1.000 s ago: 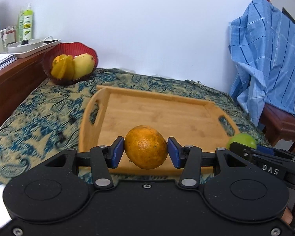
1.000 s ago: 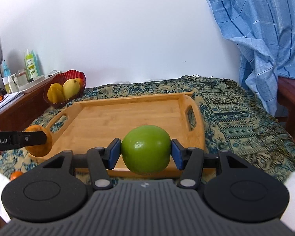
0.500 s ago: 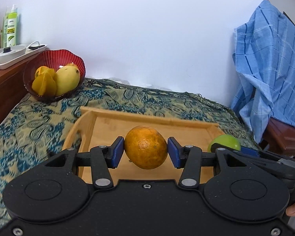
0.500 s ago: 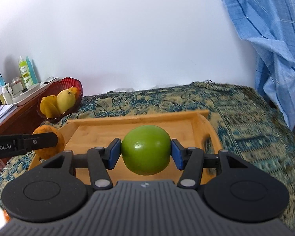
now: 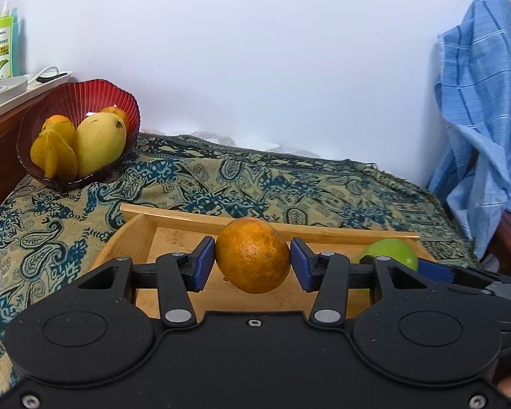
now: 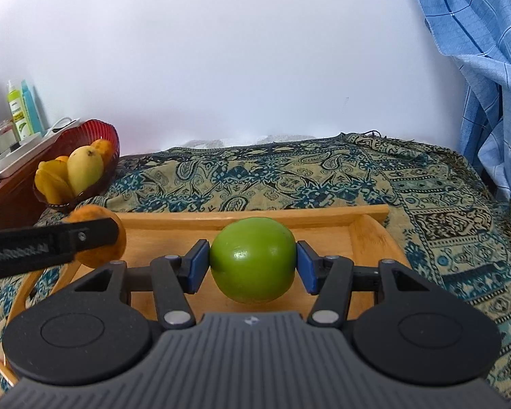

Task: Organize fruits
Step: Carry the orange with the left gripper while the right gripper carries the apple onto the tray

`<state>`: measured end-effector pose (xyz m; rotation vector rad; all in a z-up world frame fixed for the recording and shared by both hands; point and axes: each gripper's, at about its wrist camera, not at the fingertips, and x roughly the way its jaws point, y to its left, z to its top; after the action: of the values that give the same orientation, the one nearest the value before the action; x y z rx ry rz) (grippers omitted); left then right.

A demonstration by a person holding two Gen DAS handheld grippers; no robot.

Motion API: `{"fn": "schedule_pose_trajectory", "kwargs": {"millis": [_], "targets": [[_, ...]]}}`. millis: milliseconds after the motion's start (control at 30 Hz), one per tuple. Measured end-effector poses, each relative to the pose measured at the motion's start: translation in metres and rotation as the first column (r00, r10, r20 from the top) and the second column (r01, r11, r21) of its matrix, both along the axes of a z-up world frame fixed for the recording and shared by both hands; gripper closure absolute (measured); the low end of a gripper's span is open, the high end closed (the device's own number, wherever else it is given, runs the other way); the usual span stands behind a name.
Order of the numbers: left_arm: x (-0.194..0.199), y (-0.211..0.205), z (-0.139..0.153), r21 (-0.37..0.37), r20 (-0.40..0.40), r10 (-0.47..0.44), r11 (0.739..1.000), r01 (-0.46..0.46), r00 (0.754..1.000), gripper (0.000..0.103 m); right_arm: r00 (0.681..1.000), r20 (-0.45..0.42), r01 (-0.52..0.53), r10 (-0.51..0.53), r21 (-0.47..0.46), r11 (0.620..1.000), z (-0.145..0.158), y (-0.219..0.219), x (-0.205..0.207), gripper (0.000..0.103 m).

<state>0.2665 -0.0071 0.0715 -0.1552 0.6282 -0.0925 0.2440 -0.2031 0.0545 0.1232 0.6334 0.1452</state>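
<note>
My left gripper [image 5: 252, 261] is shut on an orange [image 5: 252, 254], held above the wooden tray [image 5: 173, 235]. The blue pads press its two sides. My right gripper [image 6: 252, 263] is shut on a green apple [image 6: 252, 259], also over the wooden tray [image 6: 368, 235]. In the left wrist view the apple [image 5: 391, 252] shows at the right; in the right wrist view the orange [image 6: 95, 238] shows at the left behind the other gripper's finger. A red bowl [image 5: 71, 102] with a mango [image 5: 98, 143] and starfruit [image 5: 54, 156] stands at the far left.
A patterned blue and tan cloth [image 6: 289, 177] covers the surface under the tray. A brown wooden side table with a white tray and bottles [image 5: 5, 51] stands left. A blue checked cloth [image 5: 487, 109] hangs over a chair at the right. The white wall is behind.
Both grippers have moved forward over the tray with their fruit still held. The tray's far edge and the red bowl appear closer now.
</note>
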Motion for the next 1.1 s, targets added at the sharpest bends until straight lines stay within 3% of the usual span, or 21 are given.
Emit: {"fn": "schedule_pose_trajectory", "kwargs": {"millis": [333,1100], "targets": [[0.026,-0.007,-0.011,0.015,-0.001,0.013,1.000,-0.013,1.000,0.057,1.000,-0.008,-0.002,0.002,-0.023,1.000,-0.003,0.000,0.020,0.045],[0.037,-0.019,-0.026,0.063,-0.012,0.009,0.998,-0.008,1.000,0.057,0.999,-0.039,-0.014,0.013,-0.040,0.999,-0.013,0.002,0.036,0.045]]}}
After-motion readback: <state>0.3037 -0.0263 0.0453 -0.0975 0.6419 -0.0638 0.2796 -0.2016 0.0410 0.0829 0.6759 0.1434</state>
